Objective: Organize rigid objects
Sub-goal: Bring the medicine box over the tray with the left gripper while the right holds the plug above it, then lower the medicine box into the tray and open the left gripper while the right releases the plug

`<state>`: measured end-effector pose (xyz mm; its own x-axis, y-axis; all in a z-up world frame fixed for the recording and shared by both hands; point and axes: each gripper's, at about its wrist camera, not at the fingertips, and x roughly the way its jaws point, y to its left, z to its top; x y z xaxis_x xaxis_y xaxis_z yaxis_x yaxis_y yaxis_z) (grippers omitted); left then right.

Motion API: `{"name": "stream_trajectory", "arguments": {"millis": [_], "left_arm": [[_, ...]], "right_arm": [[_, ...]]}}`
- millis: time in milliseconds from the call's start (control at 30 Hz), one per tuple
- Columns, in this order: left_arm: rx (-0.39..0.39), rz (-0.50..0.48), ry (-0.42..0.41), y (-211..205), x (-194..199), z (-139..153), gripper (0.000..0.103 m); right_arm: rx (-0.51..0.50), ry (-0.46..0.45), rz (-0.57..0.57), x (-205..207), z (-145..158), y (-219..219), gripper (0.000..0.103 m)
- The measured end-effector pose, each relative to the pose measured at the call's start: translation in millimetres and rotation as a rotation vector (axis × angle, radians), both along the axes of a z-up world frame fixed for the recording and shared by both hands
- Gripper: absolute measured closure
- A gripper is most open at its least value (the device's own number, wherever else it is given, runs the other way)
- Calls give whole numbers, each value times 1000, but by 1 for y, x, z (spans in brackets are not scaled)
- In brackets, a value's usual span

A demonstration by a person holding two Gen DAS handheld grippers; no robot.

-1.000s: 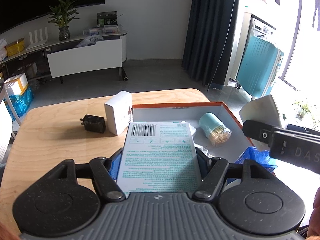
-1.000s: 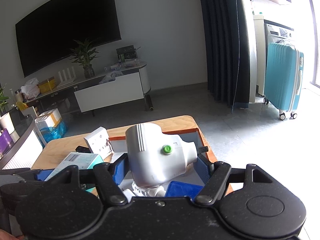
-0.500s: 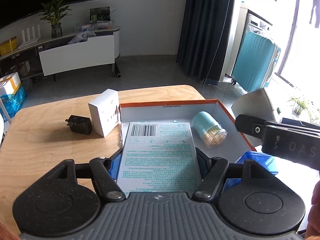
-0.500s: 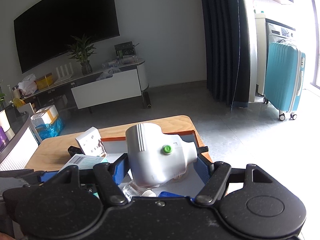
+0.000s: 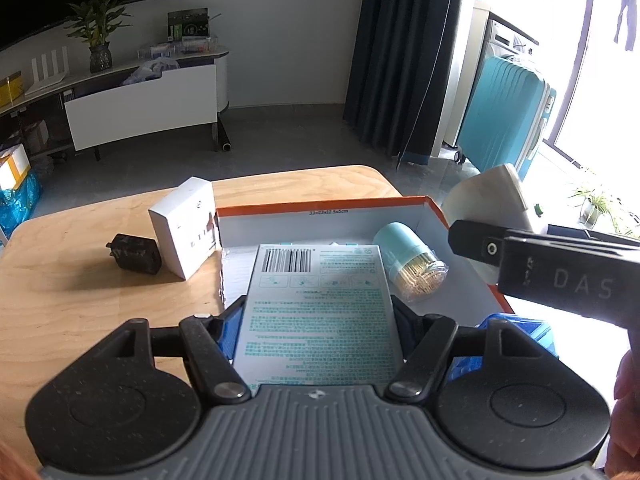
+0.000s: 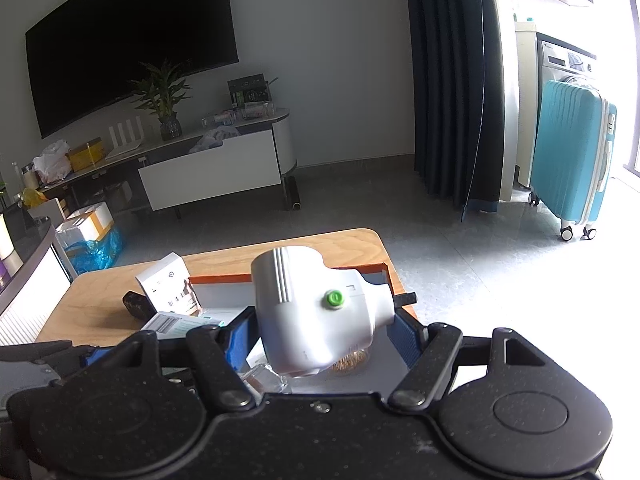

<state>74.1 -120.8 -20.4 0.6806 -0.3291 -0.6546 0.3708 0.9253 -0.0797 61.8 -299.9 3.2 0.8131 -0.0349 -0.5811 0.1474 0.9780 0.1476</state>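
Flat printed box [image 5: 318, 312]: barcode side up, clamped between blue pads [image 5: 231, 334] of left gripper [image 5: 318, 328], held over near part of open tray.
Left gripper: pinching flat printed box from both long edges; pointed down toward tray.
White device [image 6: 316, 312]: rounded plastic body with green button [image 6: 334, 298] and ribbed band, pinched between blue pads [image 6: 406, 338] of right gripper [image 6: 320, 340], tilted, narrow end toward right.
Right gripper: spread wide and closed on white device; seen from left wrist view as black bar at right [image 5: 560, 276], above right wall of tray.
Tray [image 5: 320, 204]: shallow cardboard box with orange rim and pale inside, resting on wooden table [image 5: 80, 300], right part near table edge.
Toothpick jar [image 5: 408, 260]: lying on its side inside tray, teal cap toward far wall, clear end full of sticks toward camera, just right of held box.
White carton [image 5: 184, 226]: standing on table, touching or just beside left far corner of tray; cannot tell which.
Black plug adapter [image 5: 134, 254]: on table just left of white carton.
Blue item [image 5: 520, 332]: near right corner of tray, partly hidden behind gripper; kind unclear.
Hand [image 5: 624, 408]: edge visible at lower right of left wrist view.
Background: teal suitcase [image 6: 572, 156] on floor by dark curtain, well apart from table.
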Motion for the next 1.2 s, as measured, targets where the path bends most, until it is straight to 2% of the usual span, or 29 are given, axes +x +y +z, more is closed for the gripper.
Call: {"name": "stream_trajectory", "arguments": {"millis": [567, 1200], "left_arm": [[-2, -27, 13, -14, 9, -6, 31], [-5, -67, 29, -30, 19, -16, 31]], "right_arm": [[3, 41, 49, 29, -8, -3, 19], [31, 139, 120, 74, -17, -12, 18]]}}
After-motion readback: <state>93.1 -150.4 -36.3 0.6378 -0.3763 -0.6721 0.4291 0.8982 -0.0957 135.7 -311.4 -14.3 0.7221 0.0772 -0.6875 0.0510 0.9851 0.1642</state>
